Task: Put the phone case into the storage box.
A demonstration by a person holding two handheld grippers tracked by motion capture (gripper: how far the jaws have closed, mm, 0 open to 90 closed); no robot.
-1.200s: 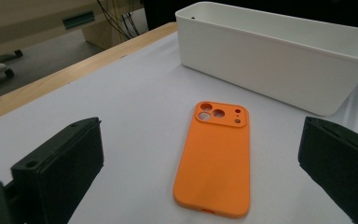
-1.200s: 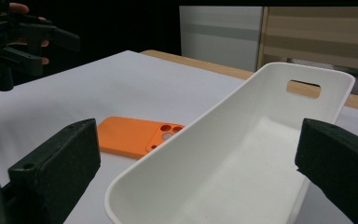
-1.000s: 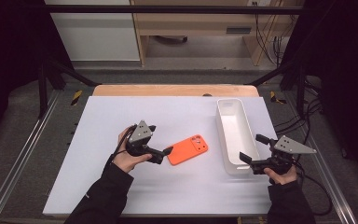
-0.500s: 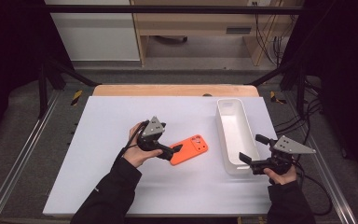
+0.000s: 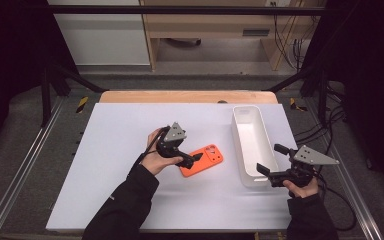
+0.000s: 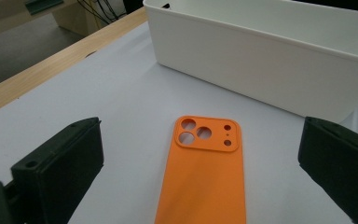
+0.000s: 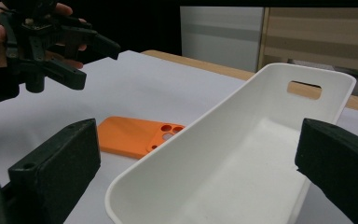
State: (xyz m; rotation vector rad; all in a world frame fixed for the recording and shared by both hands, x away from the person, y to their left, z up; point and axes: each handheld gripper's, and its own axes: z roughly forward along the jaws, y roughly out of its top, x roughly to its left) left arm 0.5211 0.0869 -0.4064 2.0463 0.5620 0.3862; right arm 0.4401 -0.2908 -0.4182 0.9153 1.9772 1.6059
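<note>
A flat orange plastic phone case (image 5: 202, 160) lies on the pale lavender counter (image 5: 120, 135), its outer back facing up and resting flush on the surface. One short end carries a raised, rounded-square camera block (image 6: 207, 134) pierced by three large round holes and two tiny ones. In the high view that end points toward a long white plastic bin (image 5: 250, 142), open on top with a slot handle cut in its far end wall; the case lies just beside the bin, with bare counter between them. The case sits at a slant, its other end reaching toward the person's side of the counter.
</note>
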